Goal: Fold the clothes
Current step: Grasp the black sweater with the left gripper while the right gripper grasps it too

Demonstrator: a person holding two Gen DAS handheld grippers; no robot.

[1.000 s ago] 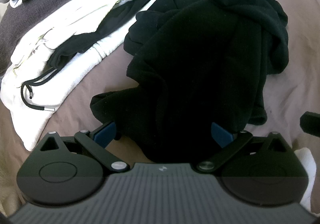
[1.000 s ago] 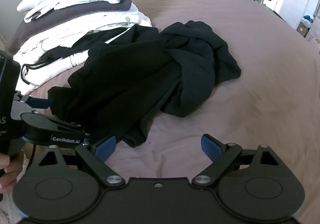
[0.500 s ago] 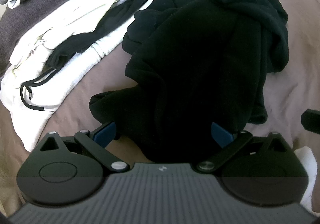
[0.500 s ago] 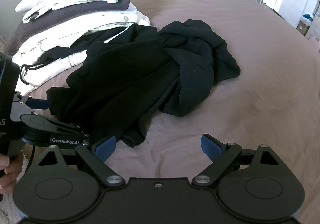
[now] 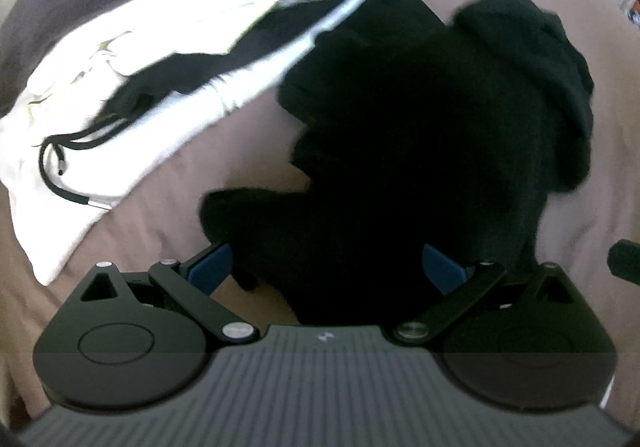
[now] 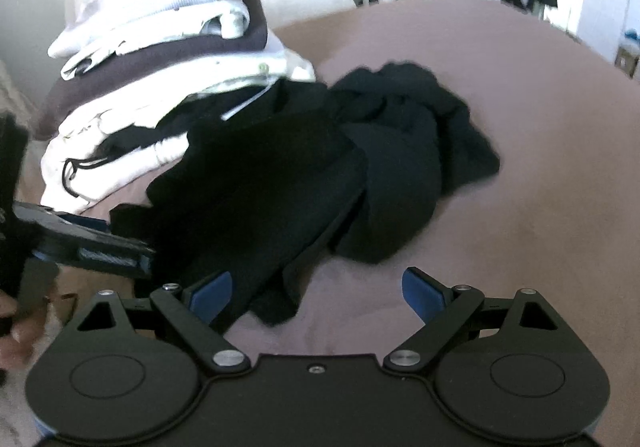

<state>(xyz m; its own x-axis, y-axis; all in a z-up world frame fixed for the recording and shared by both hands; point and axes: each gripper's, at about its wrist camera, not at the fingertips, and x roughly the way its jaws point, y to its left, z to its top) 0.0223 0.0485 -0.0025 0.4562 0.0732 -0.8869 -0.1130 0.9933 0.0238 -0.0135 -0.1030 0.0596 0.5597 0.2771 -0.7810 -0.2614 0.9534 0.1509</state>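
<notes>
Garment (image 5: 420,151), black, crumpled on bed (image 6: 520,127); near edge lies between spread fingers of left claw (image 5: 326,267). Right claw (image 6: 316,293) released, hem beside its left finger.

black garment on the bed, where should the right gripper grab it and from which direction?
Probably the near hem corner of the black garment, which spills toward the open right gripper as a thin, loose flap on the bed cover. Come in low from the near side, sliding one finger under the edge. The far bunched mass is thick and tangled. The open left gripper already straddles the left edge.
</notes>
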